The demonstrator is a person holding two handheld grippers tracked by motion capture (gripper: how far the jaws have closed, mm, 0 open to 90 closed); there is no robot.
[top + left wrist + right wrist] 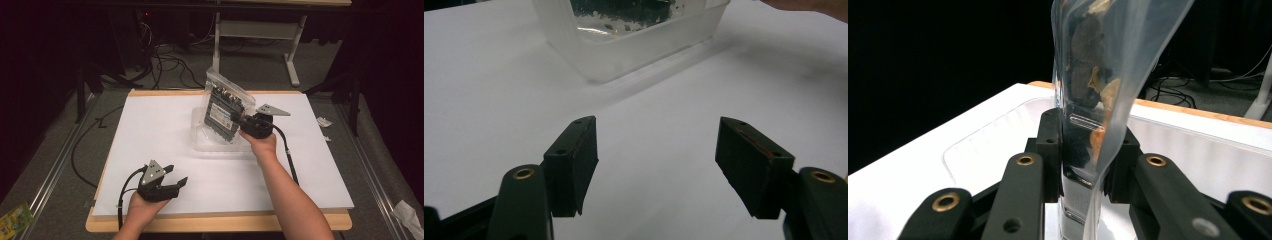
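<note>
Bag point(226, 107) of clear, crinkly plastic with dark contents hangs at centre of the high view, pinched by your right claw point(242, 121) over the translucent tray point(200, 142), probably for lowering in; your left claw point(176, 180) waits at lower left. Left gripper view: that claw gapes empty over the white worktop point(484, 100), the frosted tray at top. Right gripper view: jaws clamp the glossy bag at lower centre.

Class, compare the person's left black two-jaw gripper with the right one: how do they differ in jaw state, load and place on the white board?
The left black two-jaw gripper has its jaws spread wide apart; the right black two-jaw gripper has its jaws shut. The left one holds nothing, while the right one clamps a clear plastic bag with dark contents. The left sits near the front of the white board; the right is farther back, over the clear plastic tray. Both are hand-held with trailing cables.
</note>
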